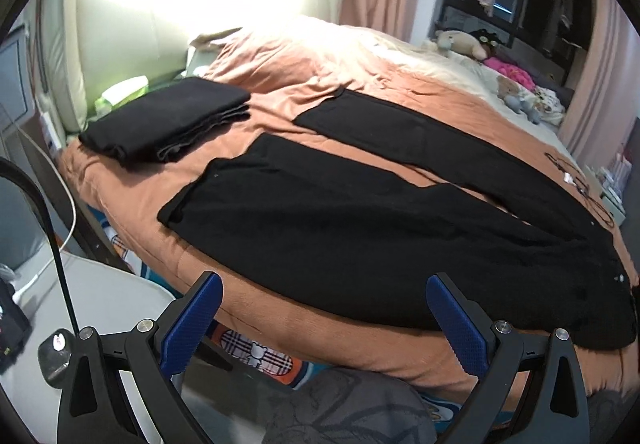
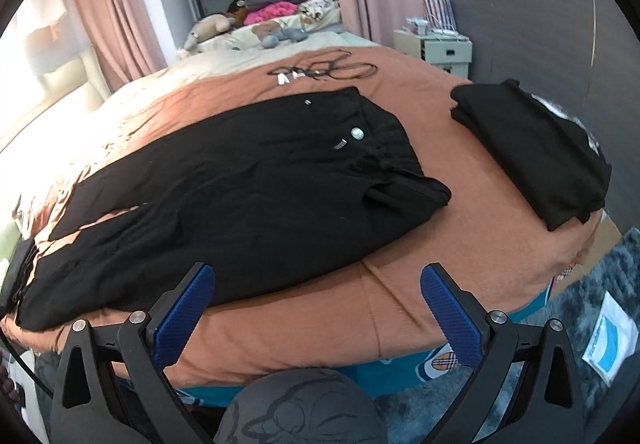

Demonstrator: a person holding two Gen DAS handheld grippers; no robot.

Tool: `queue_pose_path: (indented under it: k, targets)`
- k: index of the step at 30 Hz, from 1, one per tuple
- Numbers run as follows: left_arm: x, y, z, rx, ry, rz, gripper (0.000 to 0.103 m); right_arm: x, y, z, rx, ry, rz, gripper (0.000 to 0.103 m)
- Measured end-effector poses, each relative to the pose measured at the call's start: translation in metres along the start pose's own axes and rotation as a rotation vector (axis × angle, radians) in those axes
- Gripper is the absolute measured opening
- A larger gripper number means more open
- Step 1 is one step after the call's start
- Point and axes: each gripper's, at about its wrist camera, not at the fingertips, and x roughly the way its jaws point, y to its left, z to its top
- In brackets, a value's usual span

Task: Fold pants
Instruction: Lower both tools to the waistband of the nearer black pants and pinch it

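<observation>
Black pants [image 2: 240, 195] spread flat along the near edge of the bed's brown blanket [image 2: 400, 304], legs parted in a narrow V, waistband with metal button [image 2: 356, 133] toward the right end; folded black garments [image 1: 168, 119] near the left corner, another folded black stack [image 2: 532, 147] at the right corner; left tongs [image 1: 324, 320] and right tongs [image 2: 318, 308] wide apart, empty, off the near edge.
</observation>
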Motion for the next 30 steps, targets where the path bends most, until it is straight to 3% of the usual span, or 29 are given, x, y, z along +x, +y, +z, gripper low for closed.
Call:
queue_pose_path:
  k: [3, 8, 16, 19, 23, 30]
  targets:
    - [0.010, 0.011, 0.002, -0.023, 0.000, 0.010, 0.103, 0.014, -0.008, 0.008, 0.047, 0.035, 0.008, 0.102]
    - [0.027, 0.027, 0.005, -0.057, 0.024, 0.020, 0.102, 0.041, -0.027, 0.025, 0.124, 0.086, 0.033, 0.087]
    - [0.055, 0.050, 0.010, -0.131, 0.079, 0.011, 0.094, 0.083, -0.056, 0.051, 0.225, 0.158, 0.078, 0.081]
    - [0.065, 0.059, 0.011, -0.166, 0.101, 0.005, 0.088, 0.096, -0.069, 0.056, 0.271, 0.180, 0.092, 0.078]
    - [0.081, 0.081, 0.010, -0.248, 0.138, -0.009, 0.074, 0.110, -0.083, 0.059, 0.301, 0.213, 0.104, 0.074]
    - [0.098, 0.112, 0.009, -0.358, 0.168, -0.023, 0.065, 0.114, -0.104, 0.062, 0.346, 0.231, 0.134, 0.071]
